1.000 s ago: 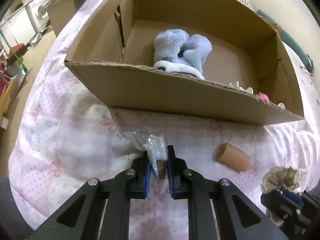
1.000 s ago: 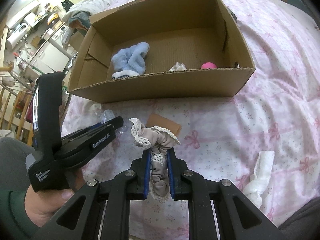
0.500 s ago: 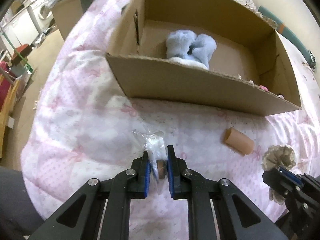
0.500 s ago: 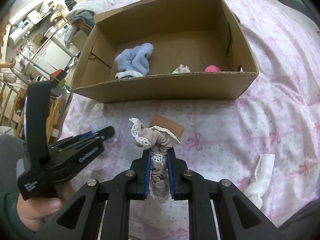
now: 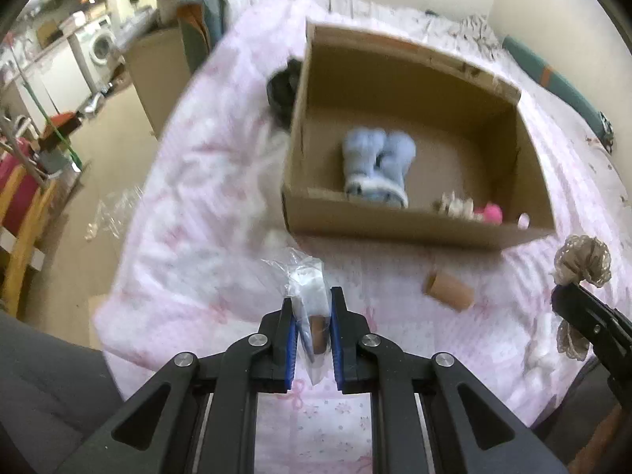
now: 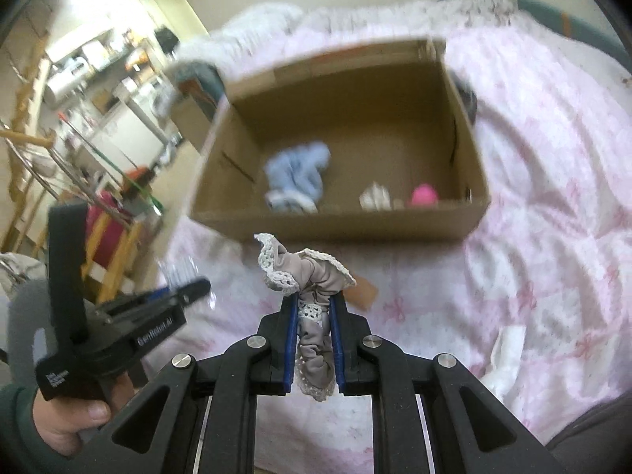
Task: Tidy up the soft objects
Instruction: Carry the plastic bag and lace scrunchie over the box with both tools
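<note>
The left gripper [image 5: 312, 330] has its fingers clenched on a clear crinkled plastic bag [image 5: 306, 276] holding a small brown item, raised above the pink patterned bedspread [image 5: 189, 181]. A tan cardboard tube [image 5: 448, 290] lies on the bedspread near the open brown cardboard box [image 5: 414, 231]. Inside the box rest pale blue fluffy socks [image 5: 377, 168], a cream soft piece [image 5: 454, 205] and a pink ball [image 5: 491, 211]. The right gripper [image 6: 312, 328] has its fingers clamped on a grey lace-trimmed fabric scrunchie [image 6: 308, 276], held in front of the box. A crumpled white tissue [image 6: 503, 355] lies on the bedspread at right.
</note>
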Demonstrator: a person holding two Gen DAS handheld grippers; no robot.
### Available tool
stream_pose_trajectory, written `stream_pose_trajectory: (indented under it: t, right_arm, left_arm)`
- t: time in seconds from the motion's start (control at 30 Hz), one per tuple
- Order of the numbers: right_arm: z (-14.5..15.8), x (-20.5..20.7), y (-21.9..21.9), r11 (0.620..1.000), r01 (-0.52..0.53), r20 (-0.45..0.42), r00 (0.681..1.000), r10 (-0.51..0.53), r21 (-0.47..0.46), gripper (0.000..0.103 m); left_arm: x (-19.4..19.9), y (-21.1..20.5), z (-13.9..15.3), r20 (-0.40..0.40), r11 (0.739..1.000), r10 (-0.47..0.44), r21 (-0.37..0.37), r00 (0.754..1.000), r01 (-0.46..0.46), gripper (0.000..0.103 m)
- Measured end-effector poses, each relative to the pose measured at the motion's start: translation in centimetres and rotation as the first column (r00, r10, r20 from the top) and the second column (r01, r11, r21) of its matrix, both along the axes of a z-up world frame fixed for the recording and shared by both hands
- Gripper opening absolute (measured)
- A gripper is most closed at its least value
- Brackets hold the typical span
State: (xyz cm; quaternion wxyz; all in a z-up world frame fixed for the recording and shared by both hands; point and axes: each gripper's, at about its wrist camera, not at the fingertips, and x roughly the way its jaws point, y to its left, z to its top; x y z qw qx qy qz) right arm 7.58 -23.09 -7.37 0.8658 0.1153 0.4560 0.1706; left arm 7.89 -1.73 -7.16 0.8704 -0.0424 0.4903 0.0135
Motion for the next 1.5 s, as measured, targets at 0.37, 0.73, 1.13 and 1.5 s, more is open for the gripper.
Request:
stream_pose_trajectory:
  t: [0.37,0.73,1.13,1.5]
  right_arm:
    - [6.6,-0.1,-1.3,1.000,0.019,0.236,0.972,-0.021,0.012,0.017]
    - [8.2,5.4,-2.5,1.000,-0.002,0.241,0.970,0.002,-0.001,0.017]
    - [3.0,9.7,-2.2,0.999,-0.015,0.109,0.994,0.020,-0.046,0.017]
    - [0.2,10.4,-1.1,0.998,-0.046,0.014,0.999,0.047,-0.040,0.017]
  left_arm:
    - [0.9,-1.5,8.0,0.187,0.999,-0.043,0.012,0.981,0.041,0.013]
    - [6.7,-3.3,9.3,0.208,0.996,-0.084,0.024,0.975,0.081,0.013]
    - [11.0,-4.4,4.8,0.143,0.993,-0.114,0.038,0.983,0.110,0.013]
    - [11.9,-4.8,1.4,0.076,0.990,-0.138,-0.015,0.988,0.140,0.013]
